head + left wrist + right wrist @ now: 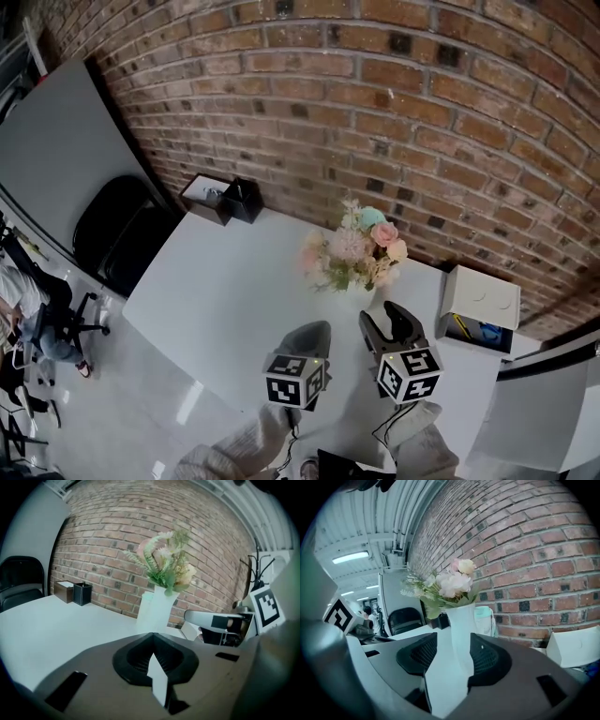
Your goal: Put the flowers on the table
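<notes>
Flowers (361,246) stand upright in a white vase (461,620) on the bench (216,291), straight ahead of your right gripper (454,641). Its fingers (492,658) are spread wide and pinch nothing. The vase shows through the gap just beyond the tips. From the head view it looks clear of both fingers, though I can't be sure of that.

Your left gripper (152,638) sits close beside the right one. Its fingers (133,657) are closed together on nothing, with the vase ahead and a little to their right.

The placing looks done to me, so the risk lies in how you leave:
- **Crooked pull-back:** The vase is narrow and looks top-heavy under that bouquet. If you draw the right fingers back at an angle, one could clip its wall and tip it.
- **Lifting too soon:** Raise the gripper before backing off and you may snag the overhanging leaves.
- **Swinging right:** That takes the fingers toward the white box (480,295).
- **Pushing forward:** The vase would slide into the mint cup (485,618) behind it.
- **Drifting left:** The two grippers are near enough to knock together.
</notes>
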Demonstrator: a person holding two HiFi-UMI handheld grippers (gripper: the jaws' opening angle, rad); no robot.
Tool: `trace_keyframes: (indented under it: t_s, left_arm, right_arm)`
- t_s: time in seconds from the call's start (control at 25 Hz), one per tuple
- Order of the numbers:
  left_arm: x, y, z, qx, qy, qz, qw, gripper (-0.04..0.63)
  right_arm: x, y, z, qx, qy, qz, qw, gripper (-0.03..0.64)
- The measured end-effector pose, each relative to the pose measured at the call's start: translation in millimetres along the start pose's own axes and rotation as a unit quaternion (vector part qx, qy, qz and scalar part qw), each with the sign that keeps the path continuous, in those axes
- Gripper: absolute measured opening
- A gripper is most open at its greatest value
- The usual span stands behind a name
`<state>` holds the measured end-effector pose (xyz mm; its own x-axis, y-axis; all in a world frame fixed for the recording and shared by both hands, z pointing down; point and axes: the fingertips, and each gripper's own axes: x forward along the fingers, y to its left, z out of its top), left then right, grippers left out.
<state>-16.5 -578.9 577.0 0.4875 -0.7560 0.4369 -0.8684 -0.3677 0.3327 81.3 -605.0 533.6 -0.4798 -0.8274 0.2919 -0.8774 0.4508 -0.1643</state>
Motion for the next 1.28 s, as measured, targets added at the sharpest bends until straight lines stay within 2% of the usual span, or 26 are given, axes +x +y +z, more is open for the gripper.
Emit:
trace_keyframes:
  t_s: [0.04,0.08,0.12,0.28,0.72,0.84,1.08,1.28]
  left_arm:
    - [-4,-4,-1,0.001,-0.001,-0.003,1.0000,0.006]
    - [-9,-8,-3,0.002,-0.002,-0.005,1.0000,0.007]
    - [-15,-11,-4,0.003,-0.005,-0.007,1.0000,0.007]
    - [-42,-20,-8,0.009,-0.021,-0.005,0.9997,0.006]
    - [-132,-61,-30,0.009,-0.044,-0.016,0.9989,0.006]
    - [-154,-75,-37,0.012,-0.049,-0.024,0.9984,0.006]
    - [-189,-109,-53,0.025,-0.055,-0.047,0.9971,0.006]
    - [-213,-141,-72,0.033,-0.054,-0.067,0.9957,0.006]
  right_arm:
    - [-8,1,0,-0.002,-0.004,-0.012,1.000,0.198]
    - [-16,3,-1,-0.005,-0.005,-0.024,1.000,0.091]
    - [-24,6,-4,-0.008,-0.004,-0.032,0.999,0.063]
    - [-52,24,-18,-0.007,0.010,-0.043,0.999,0.047]
    - [-151,79,-30,0.008,0.008,-0.065,0.998,0.031]
    - [-175,94,-33,0.003,0.010,-0.072,0.997,0.026]
    - [-230,111,-48,-0.013,0.038,-0.112,0.993,0.025]
    - [-274,117,-54,0.002,0.031,-0.131,0.991,0.025]
